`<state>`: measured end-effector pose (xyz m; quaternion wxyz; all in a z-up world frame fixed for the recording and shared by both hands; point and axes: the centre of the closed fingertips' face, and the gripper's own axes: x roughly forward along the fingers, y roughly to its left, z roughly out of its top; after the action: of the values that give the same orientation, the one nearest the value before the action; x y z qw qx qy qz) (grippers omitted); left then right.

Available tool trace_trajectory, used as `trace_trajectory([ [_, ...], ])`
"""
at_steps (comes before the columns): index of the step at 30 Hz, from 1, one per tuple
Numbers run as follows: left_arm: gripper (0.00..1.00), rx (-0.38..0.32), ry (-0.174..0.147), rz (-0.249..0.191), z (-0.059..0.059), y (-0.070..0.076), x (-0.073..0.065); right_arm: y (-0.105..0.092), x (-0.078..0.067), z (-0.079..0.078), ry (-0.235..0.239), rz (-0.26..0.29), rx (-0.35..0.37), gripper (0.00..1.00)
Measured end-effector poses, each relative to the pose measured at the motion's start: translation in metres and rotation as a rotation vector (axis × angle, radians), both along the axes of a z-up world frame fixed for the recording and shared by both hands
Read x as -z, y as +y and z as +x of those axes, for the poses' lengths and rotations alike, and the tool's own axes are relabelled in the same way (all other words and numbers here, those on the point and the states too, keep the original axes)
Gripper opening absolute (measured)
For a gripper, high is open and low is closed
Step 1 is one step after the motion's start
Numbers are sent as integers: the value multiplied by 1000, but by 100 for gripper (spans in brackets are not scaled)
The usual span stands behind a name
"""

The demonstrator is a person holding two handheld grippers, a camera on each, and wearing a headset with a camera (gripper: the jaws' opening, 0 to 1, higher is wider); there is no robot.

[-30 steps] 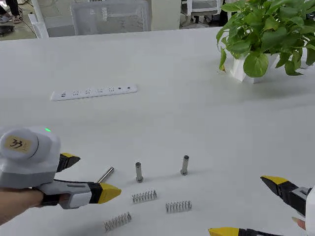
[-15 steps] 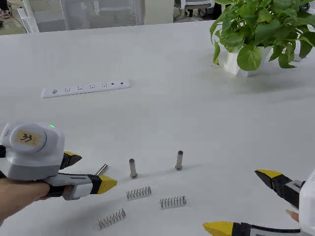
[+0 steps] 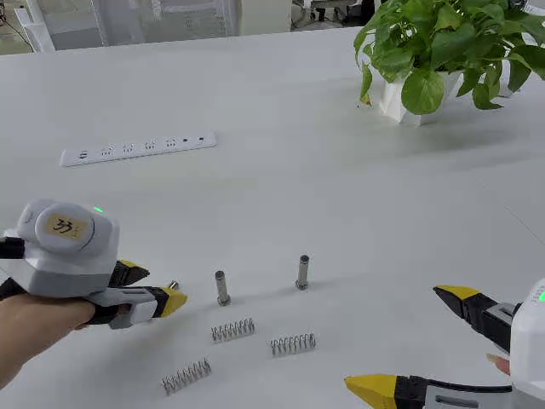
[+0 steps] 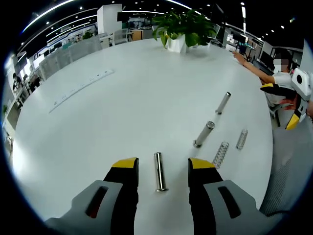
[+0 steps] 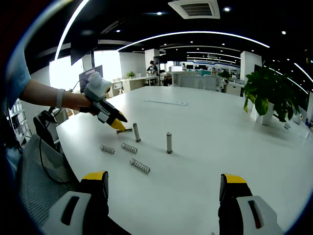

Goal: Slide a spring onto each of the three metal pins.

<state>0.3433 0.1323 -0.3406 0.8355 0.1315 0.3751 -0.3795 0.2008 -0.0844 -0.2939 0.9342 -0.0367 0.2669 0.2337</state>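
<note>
- White worktop [image 3: 341, 187] in an open office, with a plant [image 3: 443, 43] toward its far right edge and a power strip [image 3: 138, 147] toward its far left.
- Two upright pins [image 3: 221, 288] stand side by side near the near edge.
- Lying pin [image 4: 158, 171] rests just left of them.
- Three springs [image 3: 232, 330] lie flat between the pins and the near edge, none on a pin.
- Left gripper [image 3: 162, 286], jaws partly apart, straddles the lying pin without gripping it.
- Right gripper [image 3: 398, 337] hovers at the near right, jaws wide, holding nothing.
</note>
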Motion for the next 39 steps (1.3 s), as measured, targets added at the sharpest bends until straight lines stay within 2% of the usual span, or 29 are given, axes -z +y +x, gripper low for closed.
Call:
trace_trajectory([
  [3,29,-16,18,-1,2,0,3,0,0,0,-1,0,1,95],
  [14,15,-40,47,5,6,-2,11,0,0,0,-2,-1,2,94],
  [23,11,-55,68,12,8,-3,19,0,0,0,-2,-10,-3,95],
  [29,11,-55,72,24,8,-4,23,0,1,0,-3,-12,-3,95],
  [30,10,-52,61,25,9,-4,22,0,1,0,-3,-12,-3,95],
  [39,6,-52,45,55,8,-2,22,0,1,0,-3,-17,-5,95],
])
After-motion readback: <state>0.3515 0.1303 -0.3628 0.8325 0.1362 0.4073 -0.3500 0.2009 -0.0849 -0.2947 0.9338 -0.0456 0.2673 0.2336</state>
